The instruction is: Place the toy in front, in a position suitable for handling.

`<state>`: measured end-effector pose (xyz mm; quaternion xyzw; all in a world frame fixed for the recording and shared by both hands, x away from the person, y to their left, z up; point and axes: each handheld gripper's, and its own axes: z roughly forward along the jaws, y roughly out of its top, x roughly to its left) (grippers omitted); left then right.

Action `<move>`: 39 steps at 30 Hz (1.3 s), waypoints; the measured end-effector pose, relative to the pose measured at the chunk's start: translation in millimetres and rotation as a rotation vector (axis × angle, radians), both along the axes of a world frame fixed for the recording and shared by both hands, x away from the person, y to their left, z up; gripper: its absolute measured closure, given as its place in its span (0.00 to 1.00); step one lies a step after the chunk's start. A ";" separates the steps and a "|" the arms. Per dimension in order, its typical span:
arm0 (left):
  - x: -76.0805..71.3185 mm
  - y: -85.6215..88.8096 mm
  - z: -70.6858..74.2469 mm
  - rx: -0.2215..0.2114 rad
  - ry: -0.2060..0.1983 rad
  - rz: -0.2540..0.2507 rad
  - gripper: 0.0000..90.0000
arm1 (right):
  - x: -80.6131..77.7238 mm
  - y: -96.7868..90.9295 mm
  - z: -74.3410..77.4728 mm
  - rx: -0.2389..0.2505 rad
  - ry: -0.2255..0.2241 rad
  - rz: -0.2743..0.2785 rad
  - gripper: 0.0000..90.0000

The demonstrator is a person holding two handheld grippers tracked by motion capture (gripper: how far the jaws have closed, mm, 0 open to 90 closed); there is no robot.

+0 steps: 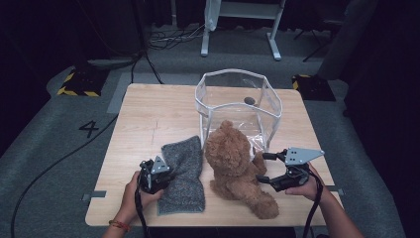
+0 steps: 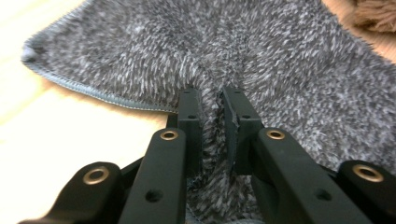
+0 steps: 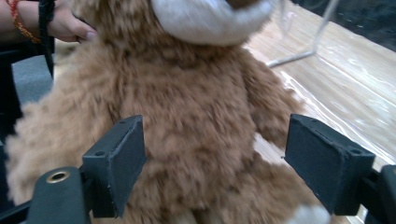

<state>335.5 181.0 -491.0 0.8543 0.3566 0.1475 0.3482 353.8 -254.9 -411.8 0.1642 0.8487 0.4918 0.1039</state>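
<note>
A light wooden counter [image 1: 148, 109] stands in a dark room, seen from above the person's side. At its centre, toward twelve o'clock, sits a clear plastic bag [image 1: 237, 99] with white-edged walls, open at the top. Just in front of it a brown teddy bear [image 1: 233, 163] sits upright, one leg stretched toward five o'clock. Touching the bear at its nine o'clock side lies a grey fuzzy cloth [image 1: 185, 173], flat on the wood.

The left hand-held gripper [image 1: 157, 174] rests at the cloth's nine o'clock edge, held in the person's left hand [image 1: 131, 191] (a red-and-orange band circles the wrist). In the left gripper view its jaws stand nearly together with a ridge of the grey cloth [image 2: 261, 60] pinched up between the pads — it grips the cloth, which still lies on the counter.

The right hand-held gripper [image 1: 262, 167] hovers at the bear's three o'clock side, held in the right hand [image 1: 307, 186]. In the right gripper view its jaws are spread wide — one on each side of the teddy bear's [image 3: 196, 121] furry belly — and neither pad presses into the fur. The bear's white muzzle shows at the top edge, and the clear bag's wall lies beyond, toward one o'clock.
</note>
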 end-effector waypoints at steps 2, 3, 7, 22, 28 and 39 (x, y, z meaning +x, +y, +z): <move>-1.0 3.5 2.1 -0.014 -0.015 0.005 0.88 | 1.6 7.0 1.9 -0.003 0.005 0.013 0.20; -2.0 5.2 3.2 -0.021 -0.019 0.012 0.88 | 2.7 10.9 3.0 0.003 0.013 0.018 0.19; -4.7 11.5 5.8 -0.045 -0.036 0.027 0.88 | 7.4 24.8 5.1 -0.006 0.023 0.021 0.18; -10.3 17.8 13.0 -0.099 -0.070 0.004 0.88 | 20.4 36.4 -25.3 -0.061 0.153 0.053 0.07; -13.2 12.0 24.3 -0.156 -0.086 -0.017 0.88 | 20.2 39.6 -35.6 -0.095 0.190 0.106 0.22; -25.2 -50.4 66.9 -0.238 -0.175 -0.167 0.89 | 10.8 41.0 -39.2 -0.063 0.099 0.091 0.59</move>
